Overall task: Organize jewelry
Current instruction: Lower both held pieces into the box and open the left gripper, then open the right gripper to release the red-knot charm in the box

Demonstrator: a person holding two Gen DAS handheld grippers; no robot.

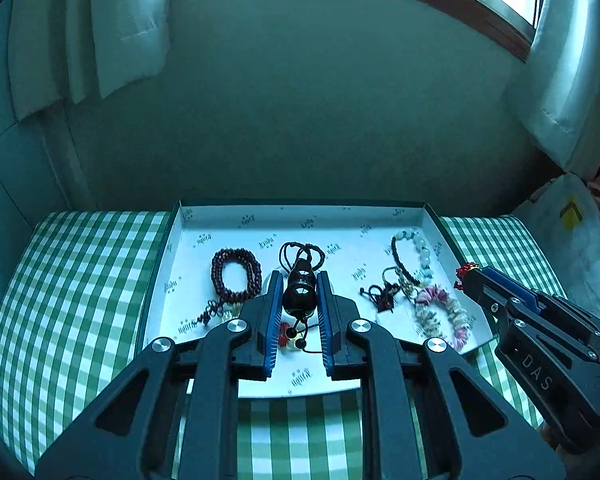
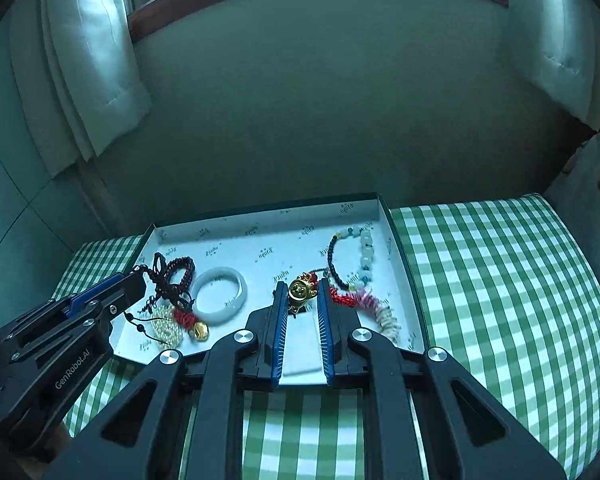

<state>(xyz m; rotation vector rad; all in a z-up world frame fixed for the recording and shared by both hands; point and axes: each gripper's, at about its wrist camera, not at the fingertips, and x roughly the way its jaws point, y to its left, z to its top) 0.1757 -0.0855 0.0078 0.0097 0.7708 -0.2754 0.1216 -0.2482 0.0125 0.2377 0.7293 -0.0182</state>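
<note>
A white-lined tray (image 1: pixel 220 216) holds the jewelry on a green checked cloth. My left gripper (image 1: pixel 299 276) is shut on a dark gourd pendant (image 1: pixel 299 296), whose black cord (image 1: pixel 300 250) loops beyond the fingertips. In the right wrist view my right gripper (image 2: pixel 300 284) is shut on a gold charm (image 2: pixel 300 290), and its red cord (image 2: pixel 342 298) trails to the right. The right gripper (image 1: pixel 470 276) shows at the tray's right edge with a red bit at its tip. Over the tray's left corner, the left gripper (image 2: pixel 138 278) shows with dark cord at its tip.
In the tray lie a dark red bead bracelet (image 1: pixel 234 276), a white bangle (image 2: pixel 220 294), a pale bead bracelet (image 1: pixel 414 252), a pink and white bracelet (image 1: pixel 444 316), a pearl cluster (image 2: pixel 166 328) and a gold bell (image 2: pixel 199 331). A wall, curtains and a window stand behind.
</note>
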